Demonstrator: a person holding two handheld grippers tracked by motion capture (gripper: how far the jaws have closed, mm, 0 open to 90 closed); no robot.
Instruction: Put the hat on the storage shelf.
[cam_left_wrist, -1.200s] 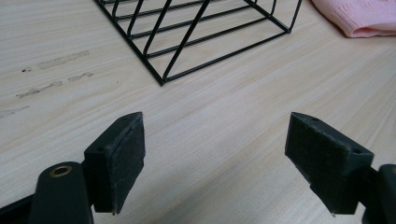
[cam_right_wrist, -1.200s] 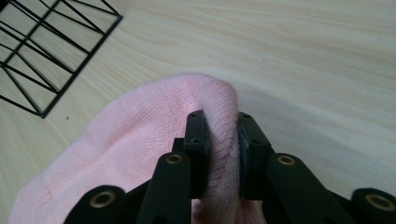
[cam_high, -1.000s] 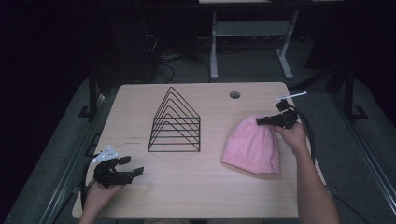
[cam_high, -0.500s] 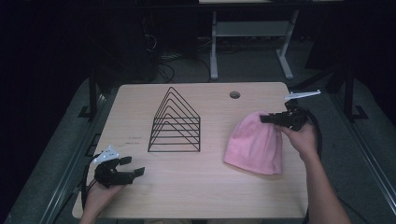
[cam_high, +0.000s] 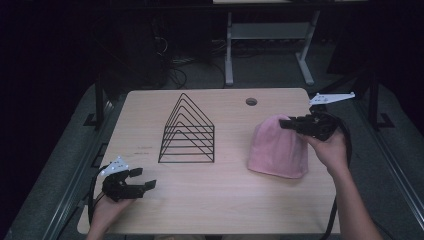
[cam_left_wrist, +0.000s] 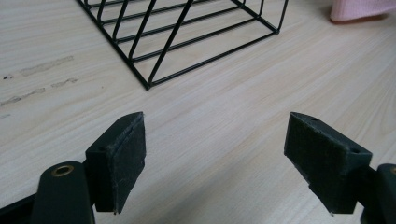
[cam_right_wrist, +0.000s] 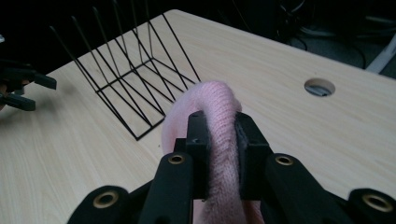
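Note:
A pink knit hat (cam_high: 277, 150) lies on the right half of the wooden table (cam_high: 220, 200), its far edge lifted off the surface. My right gripper (cam_high: 286, 124) is shut on that raised edge. In the right gripper view the pink fold (cam_right_wrist: 212, 100) is pinched between the two black pads of the right gripper (cam_right_wrist: 217, 126). My left gripper (cam_high: 145, 179) rests at the table's near left corner, jaws wide apart. In the left gripper view, bare wood shows between the pads of the left gripper (cam_left_wrist: 215, 140).
A black wire rack (cam_high: 187, 131) of triangular frames stands mid-table, between the two hands; the wire rack (cam_left_wrist: 187, 37) is just ahead of the left jaws. A round cable hole (cam_high: 251, 101) sits near the far edge. Dark floor and a stand's legs lie beyond.
My right gripper has risen and drifted right, pulling the hat's far edge up off the table. The left gripper has stayed put.

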